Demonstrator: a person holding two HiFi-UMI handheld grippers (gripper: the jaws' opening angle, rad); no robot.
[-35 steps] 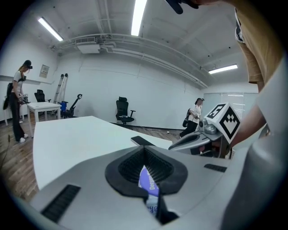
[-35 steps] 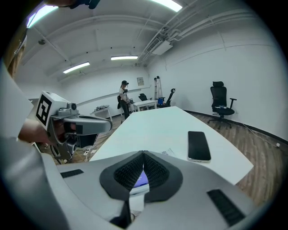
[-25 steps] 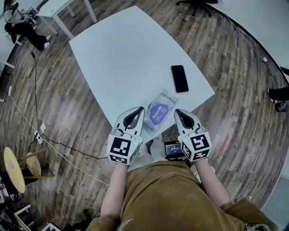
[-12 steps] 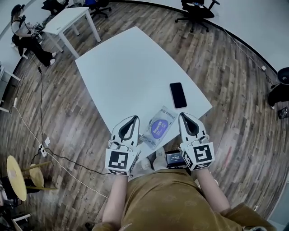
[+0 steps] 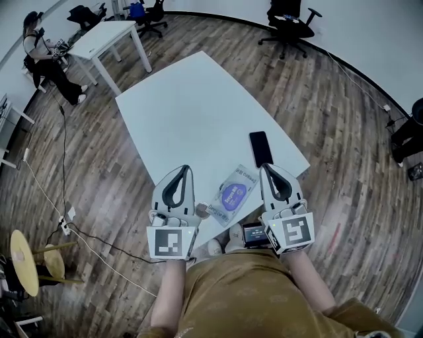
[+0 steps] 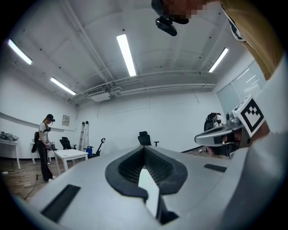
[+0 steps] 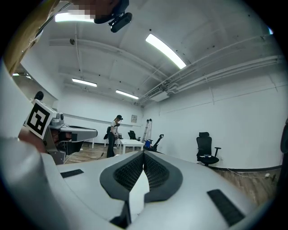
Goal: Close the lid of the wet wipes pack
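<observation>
The wet wipes pack point(image 5: 232, 193) lies flat near the front edge of the white table point(image 5: 192, 112), its purple oval lid face up. I cannot tell whether the lid is fully down. My left gripper point(image 5: 184, 168) hovers to the left of the pack and my right gripper point(image 5: 266, 167) to its right, both apart from it. Each is shut with nothing held. Both gripper views look out level across the room, so the pack is hidden there. The left gripper point(image 6: 144, 148) and right gripper point(image 7: 144, 154) show their tips meeting.
A black phone point(image 5: 260, 148) lies on the table beyond the pack, near the right edge. A small white table point(image 5: 109, 36), a person point(image 5: 46, 59) and office chairs point(image 5: 287, 20) stand at the far side. A yellow stool point(image 5: 23, 261) and a floor cable point(image 5: 99, 237) are at the left.
Both grippers have lifted and drawn back from beside the pack, the left one shifting further left. The head view has tilted up, showing more of the room.
</observation>
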